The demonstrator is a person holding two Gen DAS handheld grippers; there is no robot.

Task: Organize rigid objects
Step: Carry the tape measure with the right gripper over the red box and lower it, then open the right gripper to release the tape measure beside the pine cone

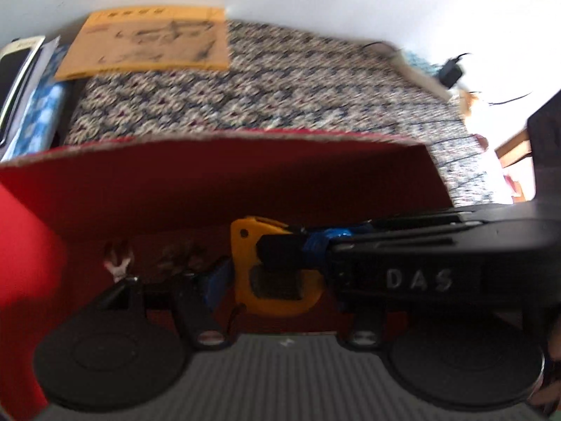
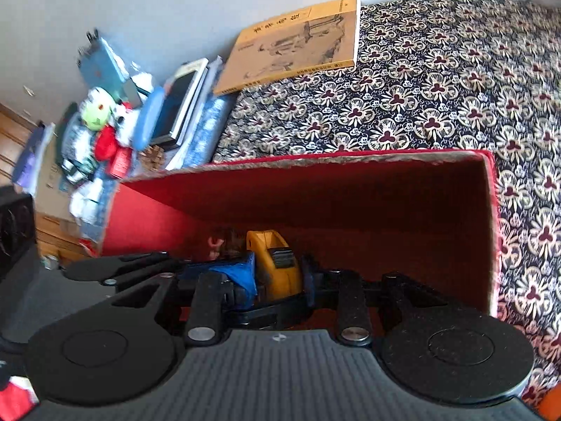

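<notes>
A: Well, both grippers are down inside the red box (image 2: 350, 207), crowding the yellow tape dispenser (image 2: 277, 263) near its floor. That's the worry.

B: Which one has it?

A: From the right wrist view, the right gripper (image 2: 277, 280) has its blue-padded jaws set partly open on either side of the dispenser, seemingly gripping it, though the contact itself is in shadow. In the left wrist view, the left gripper (image 1: 266, 273) sits beside the same dispenser (image 1: 273, 270); its far finger is hidden, so I can't tell how open it is.

B: So what goes wrong?

A: I'd guess the two tools knock each other, or a finger catches the cardboard wall and tips or drags the box. There's also a small red-and-white item (image 1: 117, 258) at nine o'clock of the dispenser that could get squashed.

B: And the surroundings?

A: Soft floral bedspread (image 2: 438, 80), so the box isn't firmly seated. A yellow book (image 2: 298, 42) lies at twelve o'clock, clutter (image 2: 105, 133) at ten, white wall beyond.
</notes>
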